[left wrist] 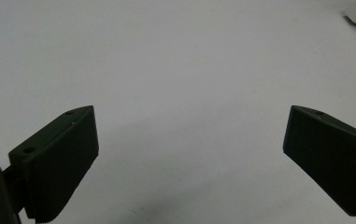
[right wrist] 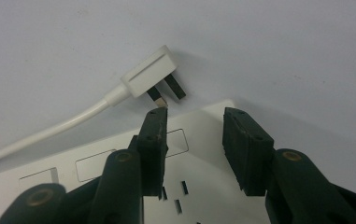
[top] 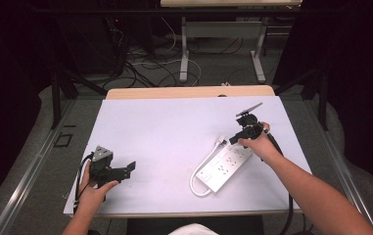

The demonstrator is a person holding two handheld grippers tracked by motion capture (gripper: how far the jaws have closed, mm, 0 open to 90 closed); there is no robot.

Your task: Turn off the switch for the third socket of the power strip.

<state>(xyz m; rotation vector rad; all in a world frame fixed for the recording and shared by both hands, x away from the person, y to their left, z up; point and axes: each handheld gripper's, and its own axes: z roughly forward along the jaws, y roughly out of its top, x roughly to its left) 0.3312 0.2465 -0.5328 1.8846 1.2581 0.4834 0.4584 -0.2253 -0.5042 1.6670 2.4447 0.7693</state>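
Broadly, white sheet (top: 174, 142) covered table. Power strip (top: 224, 167) lay near-right on it, cord (top: 194, 182) looping at its near-left end. I held right gripper (top: 243, 131) over strip's far end, jaws parted, nothing between them. I held left gripper (top: 110, 169) near-left, well apart, jaws wide, empty. I judged plug (right wrist: 148, 73) just released beside strip. Next move called for backing right gripper clear. Right gripper view showed plug prongs (right wrist: 167, 91) and sockets (right wrist: 178, 193); high view gave layout.
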